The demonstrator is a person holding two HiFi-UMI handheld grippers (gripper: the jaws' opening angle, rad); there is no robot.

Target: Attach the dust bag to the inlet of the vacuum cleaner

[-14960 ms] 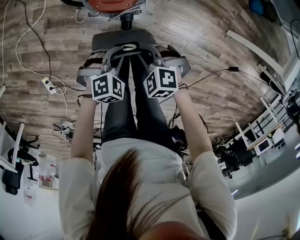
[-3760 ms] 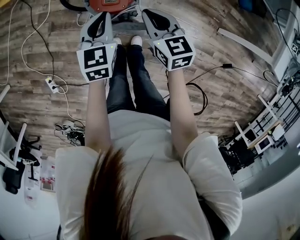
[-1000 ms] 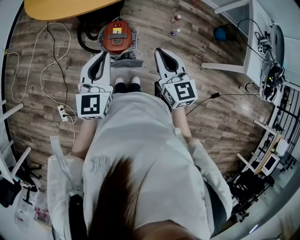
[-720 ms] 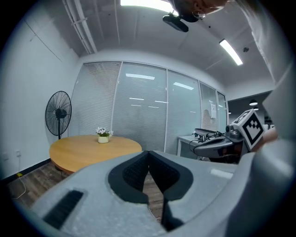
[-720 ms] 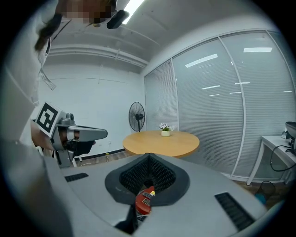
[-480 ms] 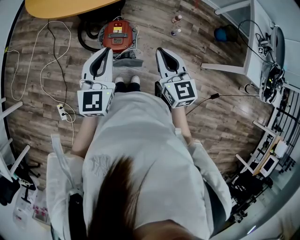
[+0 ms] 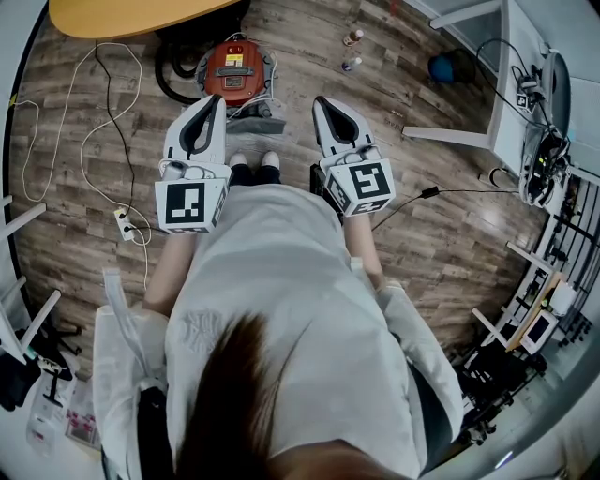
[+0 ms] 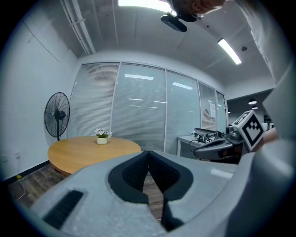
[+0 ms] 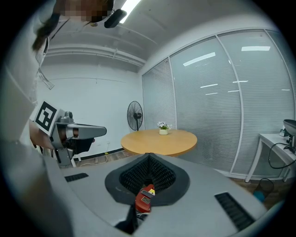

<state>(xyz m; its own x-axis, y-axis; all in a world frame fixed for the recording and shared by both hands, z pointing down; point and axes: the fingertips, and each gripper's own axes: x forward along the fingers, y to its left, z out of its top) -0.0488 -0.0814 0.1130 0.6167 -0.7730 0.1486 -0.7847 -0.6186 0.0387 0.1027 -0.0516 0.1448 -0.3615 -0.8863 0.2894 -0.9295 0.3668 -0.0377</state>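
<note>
Vac (image 7: 234, 70) on floor (image 7: 450, 216), L claw (image 7: 217, 100) & R claw (image 7: 320, 101) closed, empty.

Vacuum cleaner (image 9: 144, 198) — mostly hidden by the right gripper (image 9: 148, 156); table (image 7: 131, 14) cropped.

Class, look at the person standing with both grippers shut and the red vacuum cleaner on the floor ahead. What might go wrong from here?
1. A white cable loops over the floor to a power strip on the person's left; stepping that way may snag it.
2. The red vacuum cleaner sits close by the round table, so bending down may bump the left gripper or right gripper against it.
3. Both are shut and empty; they must open before gripping.
</note>
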